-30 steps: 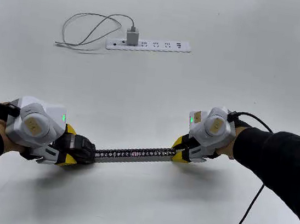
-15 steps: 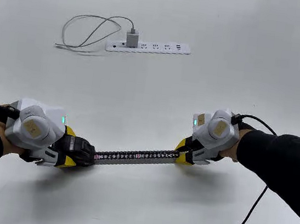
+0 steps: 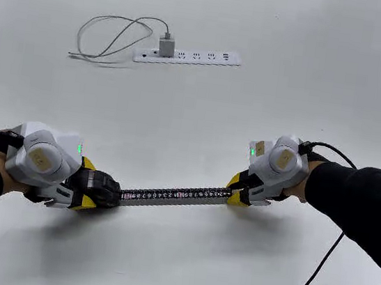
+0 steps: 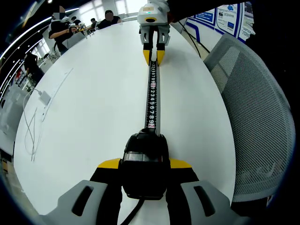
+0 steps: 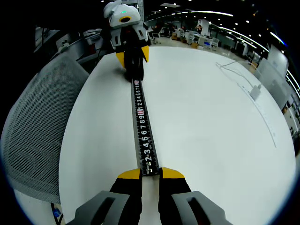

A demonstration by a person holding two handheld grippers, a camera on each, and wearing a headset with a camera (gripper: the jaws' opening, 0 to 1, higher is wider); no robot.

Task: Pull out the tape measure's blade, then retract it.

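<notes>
The black tape measure case (image 3: 98,188) (image 4: 146,162) lies near the table's front edge, with my left gripper (image 3: 88,189) (image 4: 146,165) shut on it. Its dark blade (image 3: 173,195) (image 4: 153,93) (image 5: 143,133), printed with white numbers, runs out flat over the white table (image 3: 199,129) to the right. My right gripper (image 3: 234,193) (image 5: 150,174) is shut on the blade's end. In the left gripper view the right gripper (image 4: 153,51) shows at the far end of the blade. In the right gripper view the left gripper (image 5: 131,54) and the case sit at the far end.
A white power strip (image 3: 188,56) with a plugged-in charger (image 3: 167,44) and a looped grey cable (image 3: 109,37) lies at the back of the table. A mesh chair (image 4: 253,122) stands beside the table's front edge. A black cable (image 3: 322,262) hangs from the right gripper.
The right gripper has moved a little further to the right, and slightly more blade shows between the two grippers. The left gripper and case have stayed in place.
</notes>
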